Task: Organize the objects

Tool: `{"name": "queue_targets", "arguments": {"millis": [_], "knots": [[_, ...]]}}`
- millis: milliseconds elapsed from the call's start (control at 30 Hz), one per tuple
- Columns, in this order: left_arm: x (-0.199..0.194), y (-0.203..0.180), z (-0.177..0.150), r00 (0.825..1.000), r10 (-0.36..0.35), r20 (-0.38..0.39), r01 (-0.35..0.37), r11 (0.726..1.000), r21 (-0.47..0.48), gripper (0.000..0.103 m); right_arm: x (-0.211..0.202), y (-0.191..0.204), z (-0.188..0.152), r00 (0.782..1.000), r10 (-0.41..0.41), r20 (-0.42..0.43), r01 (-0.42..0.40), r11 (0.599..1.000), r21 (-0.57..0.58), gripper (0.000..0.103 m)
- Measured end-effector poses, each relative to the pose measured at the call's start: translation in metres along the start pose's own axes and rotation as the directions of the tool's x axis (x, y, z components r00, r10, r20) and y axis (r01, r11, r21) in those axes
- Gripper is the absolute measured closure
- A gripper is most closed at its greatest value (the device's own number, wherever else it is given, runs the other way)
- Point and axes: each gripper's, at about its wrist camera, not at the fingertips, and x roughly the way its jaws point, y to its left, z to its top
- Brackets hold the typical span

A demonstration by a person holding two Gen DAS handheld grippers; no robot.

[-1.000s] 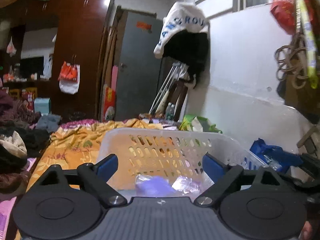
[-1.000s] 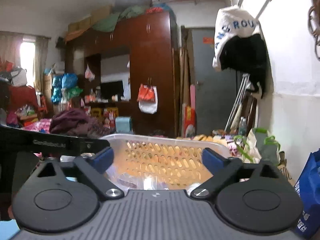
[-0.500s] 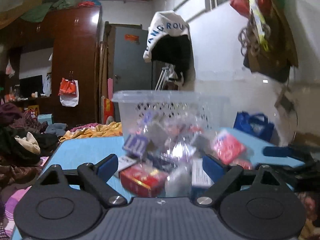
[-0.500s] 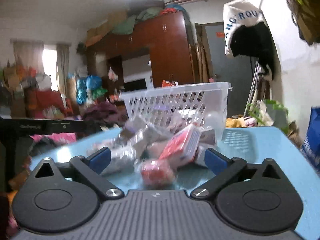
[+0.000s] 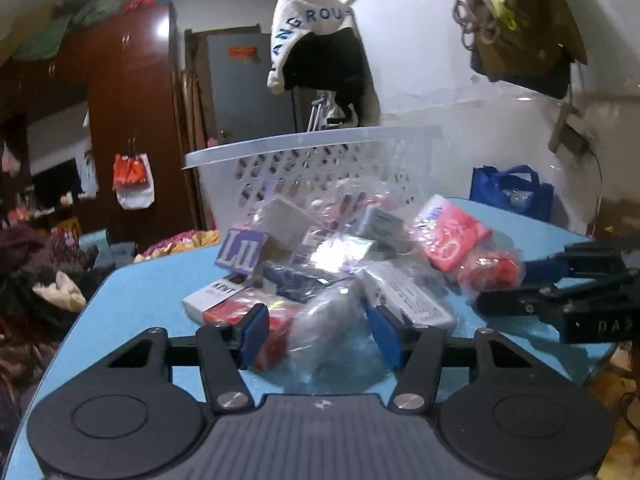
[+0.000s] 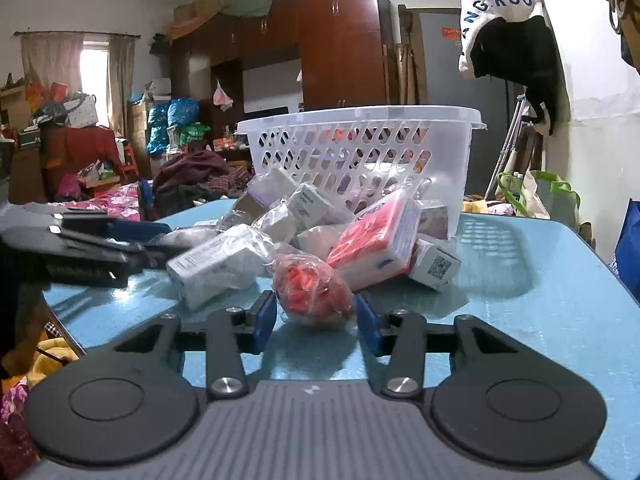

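Observation:
A heap of plastic-wrapped boxes and packs lies on the blue table (image 5: 140,292) in front of a white slotted basket (image 5: 312,144). My left gripper (image 5: 320,336) is closing around a crumpled clear bag (image 5: 328,316) at the near edge of the heap, and its left pad still stands off the bag. My right gripper (image 6: 316,320) is closing too. Both of its blue pads touch a small clear bag of red pieces (image 6: 316,292). Just behind that bag leans a red tissue pack (image 6: 376,240). The basket (image 6: 360,114) stands upright beyond it.
The right gripper (image 5: 560,292) reaches in from the right of the left wrist view. The left gripper (image 6: 100,240) shows at the left of the right wrist view. A white box (image 6: 216,264) lies between them. Bare table (image 6: 540,300) spreads to the right. Clutter and a wardrobe stand behind.
Both grippers have dropped from above the basket to table level in front of the heap. Both pairs of jaws have narrowed from wide, each around a bag.

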Motion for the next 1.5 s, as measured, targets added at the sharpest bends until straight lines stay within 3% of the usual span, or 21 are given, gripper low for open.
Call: {"name": "queue_targets", "arguments": {"millis": [67,200,667,1000,1133,1267,1400,1467,1500], "knots": [[-0.001,-0.001,0.0,1.0,-0.024,0.004,0.024,1.0,-0.009,0.047,-0.002,-0.001,-0.002,1.0,0.002,0.004,-0.002,1.0,0.004,0.055],[-0.001,0.0,-0.002,1.0,-0.023,-0.001,0.023,0.999,-0.023,0.071,-0.002,0.001,-0.001,1.0,0.007,0.015,-0.007,1.0,0.005,0.055],[-0.018,0.005,0.001,0.996,-0.052,0.073,0.055,0.998,-0.044,0.072,-0.01,0.001,0.002,0.999,0.005,0.051,-0.006,1.0,0.004,0.056],[-0.019,0.026,0.013,0.992,-0.074,0.106,0.086,0.989,-0.121,0.072,-0.017,-0.006,0.011,0.996,0.006,0.085,-0.008,1.0,0.024,0.056],[-0.021,0.039,0.046,0.98,-0.106,0.167,0.132,0.979,-0.152,0.072,-0.022,-0.006,0.037,0.991,-0.003,0.133,0.003,1.0,0.0,0.056],[-0.004,0.051,0.109,0.972,-0.107,0.21,0.141,0.978,-0.156,0.072,-0.011,-0.008,0.091,0.981,-0.027,0.19,0.034,0.999,-0.035,0.056],[0.045,0.064,0.168,0.983,-0.078,0.166,0.11,0.975,-0.191,0.072,0.031,-0.017,0.153,0.978,-0.077,0.193,0.091,0.994,-0.061,0.056],[0.075,0.071,0.185,0.993,-0.033,0.113,0.057,0.975,-0.214,0.072,0.055,-0.023,0.171,0.98,-0.126,0.155,0.136,0.989,-0.055,0.056],[0.09,0.075,0.189,0.996,-0.015,0.084,0.034,0.972,-0.231,0.072,0.068,-0.028,0.177,0.986,-0.107,0.131,0.113,0.993,-0.045,0.056]]}}
